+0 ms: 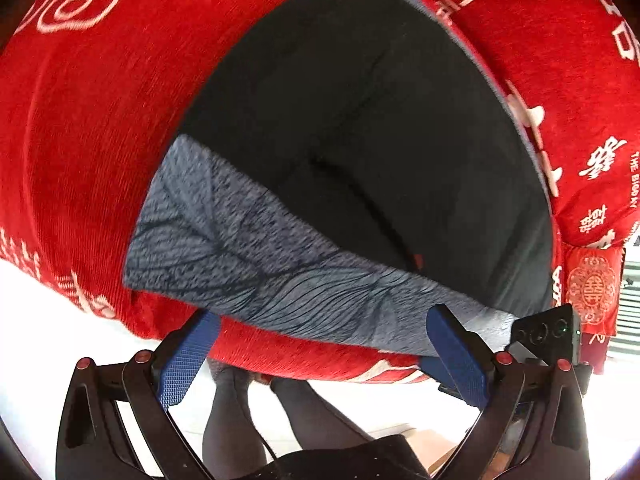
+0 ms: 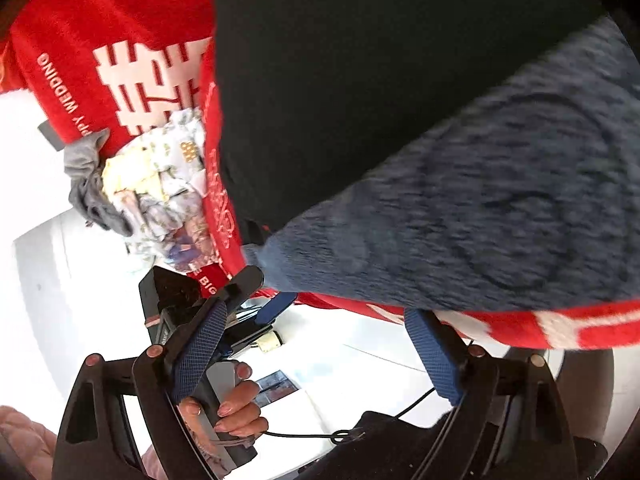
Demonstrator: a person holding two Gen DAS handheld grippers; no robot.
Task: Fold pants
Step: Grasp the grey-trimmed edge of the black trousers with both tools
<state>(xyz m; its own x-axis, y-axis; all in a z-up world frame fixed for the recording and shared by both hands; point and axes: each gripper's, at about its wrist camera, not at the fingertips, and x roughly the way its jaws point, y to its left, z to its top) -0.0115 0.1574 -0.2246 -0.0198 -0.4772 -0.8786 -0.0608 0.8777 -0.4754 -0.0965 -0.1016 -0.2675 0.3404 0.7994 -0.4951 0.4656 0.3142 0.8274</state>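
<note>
On red bedding (image 1: 100,140) printed with white characters, above pale floor, black pants (image 1: 360,128) lying flat, grey waistband (image 1: 280,272) nearest, legs running away far-right, left gripper (image 1: 320,352) and right gripper (image 2: 316,344) both spread apart at the near edge.

Your left gripper (image 1: 320,344) stood with its blue-padded fingers (image 1: 456,354) spread wide, nothing pinched between them. Your right gripper (image 2: 332,344) was likewise spread, its fingers (image 2: 434,354) well apart. In the right wrist view your left hand (image 2: 236,404) wrapped around the left gripper's handle, fingertips curled over it. Below the left gripper, your legs (image 1: 256,420) stood close together.
</note>
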